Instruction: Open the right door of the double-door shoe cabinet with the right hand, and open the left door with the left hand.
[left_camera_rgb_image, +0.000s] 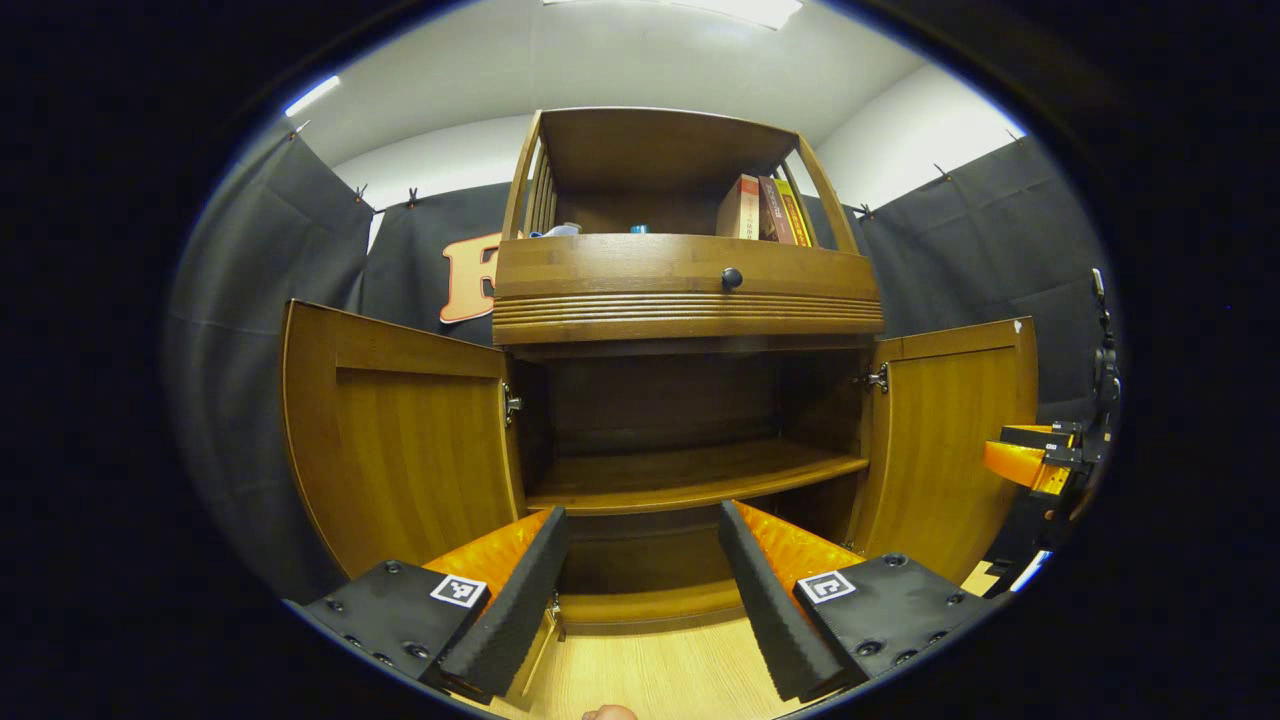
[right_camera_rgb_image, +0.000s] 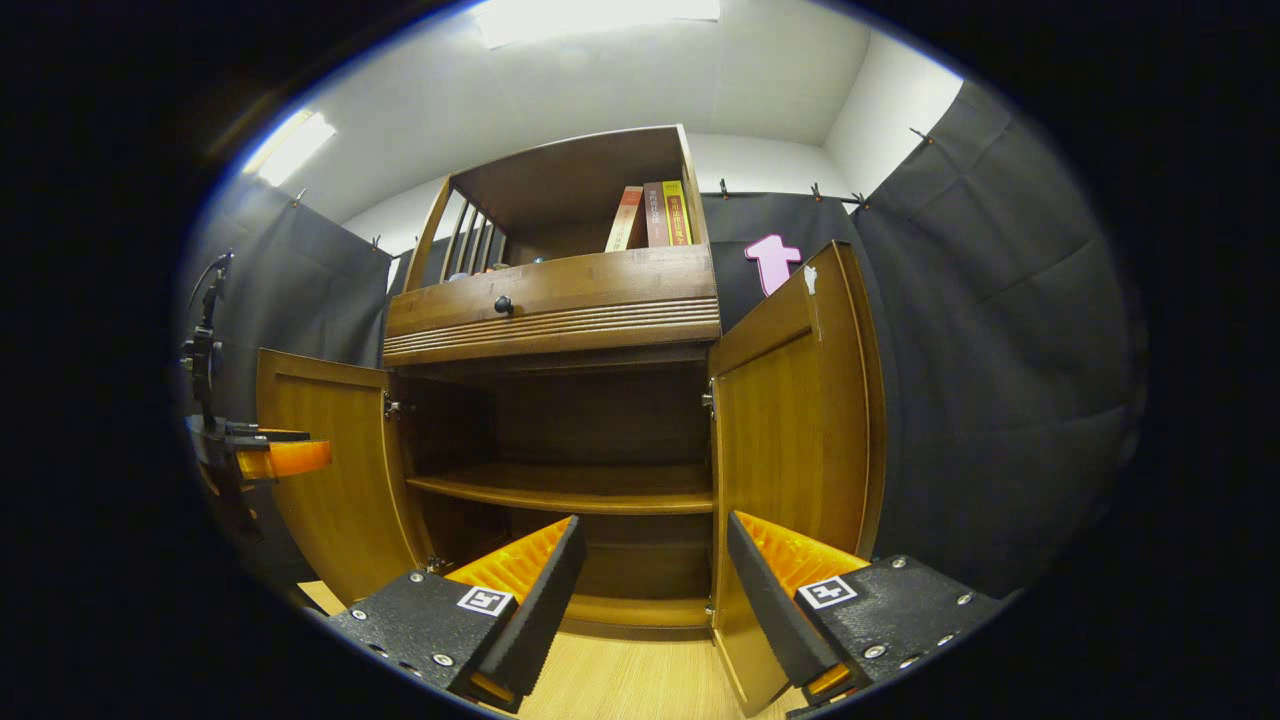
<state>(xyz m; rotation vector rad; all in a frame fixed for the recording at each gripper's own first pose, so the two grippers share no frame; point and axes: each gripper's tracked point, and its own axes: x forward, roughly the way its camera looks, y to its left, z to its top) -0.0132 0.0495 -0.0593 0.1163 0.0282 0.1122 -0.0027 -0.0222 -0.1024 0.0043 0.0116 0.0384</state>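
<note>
Both doors of the shoe cabinet (left_camera_rgb_image: 690, 300) stand swung out; left gripper (left_camera_rgb_image: 640, 590) and right gripper (right_camera_rgb_image: 650, 590) hang released before it, so likely only withdrawal remains.

This is a recording booth staged as a home corner, not a lived-in room. Black cloth (right_camera_rgb_image: 990, 330) is clipped up as walls on the left, right and far sides, with white ceiling panel lights (right_camera_rgb_image: 600, 15) above. A wooden shoe cabinet (left_camera_rgb_image: 690, 290) holding books (left_camera_rgb_image: 765, 210) stands on pale wood-look floor (left_camera_rgb_image: 650, 670).
</note>
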